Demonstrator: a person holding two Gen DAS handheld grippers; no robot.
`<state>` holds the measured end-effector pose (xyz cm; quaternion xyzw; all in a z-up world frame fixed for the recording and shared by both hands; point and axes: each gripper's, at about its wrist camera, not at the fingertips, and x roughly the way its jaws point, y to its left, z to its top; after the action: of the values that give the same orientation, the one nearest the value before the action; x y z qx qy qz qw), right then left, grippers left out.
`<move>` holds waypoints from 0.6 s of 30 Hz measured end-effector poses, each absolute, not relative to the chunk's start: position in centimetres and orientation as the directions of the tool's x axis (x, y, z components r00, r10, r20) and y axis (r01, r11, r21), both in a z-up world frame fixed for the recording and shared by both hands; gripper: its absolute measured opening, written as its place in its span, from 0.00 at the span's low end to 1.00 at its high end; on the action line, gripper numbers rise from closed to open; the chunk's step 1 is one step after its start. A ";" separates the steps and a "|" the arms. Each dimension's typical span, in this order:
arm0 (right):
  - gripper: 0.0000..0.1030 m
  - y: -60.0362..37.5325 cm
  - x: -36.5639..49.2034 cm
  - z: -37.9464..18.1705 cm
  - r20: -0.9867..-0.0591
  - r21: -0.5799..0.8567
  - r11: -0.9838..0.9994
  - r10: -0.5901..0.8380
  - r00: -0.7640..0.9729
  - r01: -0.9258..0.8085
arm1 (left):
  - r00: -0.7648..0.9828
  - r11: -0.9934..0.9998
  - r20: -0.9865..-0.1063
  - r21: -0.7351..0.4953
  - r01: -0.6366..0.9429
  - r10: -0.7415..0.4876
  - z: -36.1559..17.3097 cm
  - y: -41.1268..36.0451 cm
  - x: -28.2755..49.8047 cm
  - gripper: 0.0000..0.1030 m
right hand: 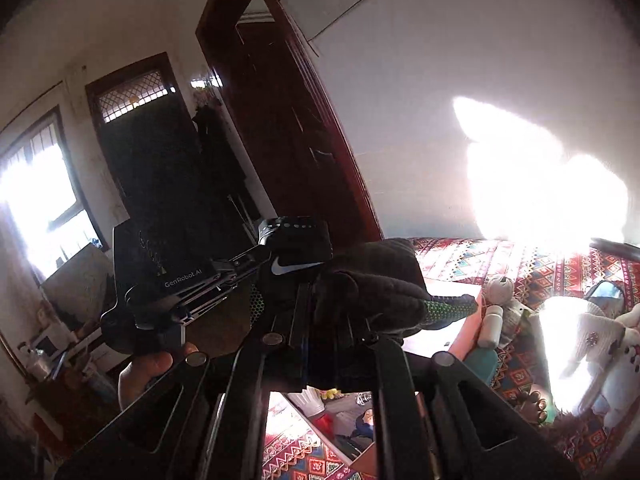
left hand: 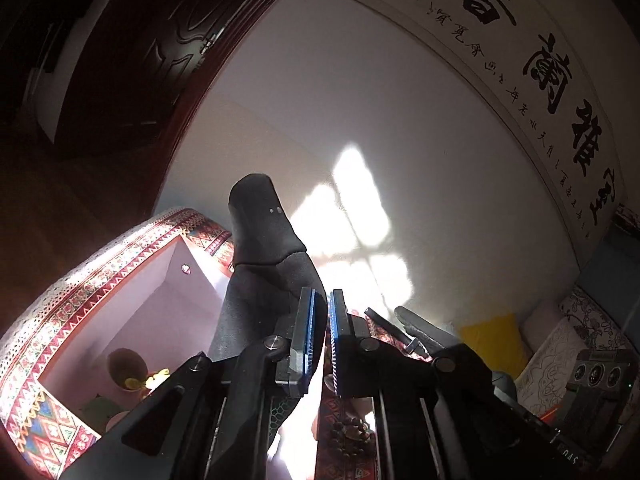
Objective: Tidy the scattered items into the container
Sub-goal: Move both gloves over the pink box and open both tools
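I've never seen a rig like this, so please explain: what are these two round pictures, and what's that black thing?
No robot: a person carries a gripper in each hand, each with a camera looking along its two fingers. The picture from the left gripper shows its nearly shut fingers apparently pinching a black glove beside a patterned box. The picture from the right gripper shows the same glove hiding its fingers, with plush toys on a patterned cloth.
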<state>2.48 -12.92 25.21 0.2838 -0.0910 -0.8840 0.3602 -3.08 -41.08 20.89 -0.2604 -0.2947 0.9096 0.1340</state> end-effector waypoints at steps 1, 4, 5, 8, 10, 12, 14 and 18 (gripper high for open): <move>0.44 -14.8 1.9 22.8 -0.552 0.367 -0.736 -0.665 -0.503 0.569 | -0.815 -0.799 -0.440 -0.599 -0.047 0.377 19.6 -41.2 -4.0 0.13; 0.71 -17.4 2.5 14.8 -0.737 0.436 -0.724 -0.628 -0.249 0.535 | -0.794 -0.843 -0.562 -0.523 0.125 0.231 17.3 -42.1 -4.9 0.36; 0.71 -17.1 3.3 13.1 -0.743 0.463 -0.712 -0.637 -0.206 0.529 | -0.799 -0.844 -0.563 -0.517 0.144 0.208 17.4 -42.5 -4.6 0.40; 0.71 -13.4 4.7 11.0 -0.725 0.518 -0.717 -0.658 -0.205 0.467 | -0.835 -0.838 -0.516 -0.528 0.136 0.190 18.7 -42.9 -2.7 0.61; 0.71 -9.3 4.8 11.1 -0.693 0.557 -0.722 -0.676 -0.250 0.411 | -0.853 -0.846 -0.489 -0.521 0.117 0.184 19.7 -42.0 -1.6 0.72; 0.72 -4.9 4.9 11.7 -0.657 0.587 -0.730 -0.682 -0.321 0.350 | -0.852 -0.859 -0.478 -0.508 0.069 0.215 20.1 -40.1 -0.8 0.75; 0.74 -0.8 4.6 12.6 -0.624 0.613 -0.735 -0.675 -0.394 0.290 | -0.830 -0.875 -0.490 -0.484 0.004 0.267 20.3 -37.0 -0.7 0.76; 0.76 6.4 4.1 12.5 -0.578 0.672 -0.724 -0.646 -0.498 0.159 | -0.751 -0.907 -0.555 -0.399 -0.137 0.358 19.0 -28.1 -1.1 0.77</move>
<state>4.08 6.45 12.46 0.4365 -0.2788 -0.8193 0.2459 -1.09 -28.12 19.02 -0.3264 -0.1690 0.9203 0.1344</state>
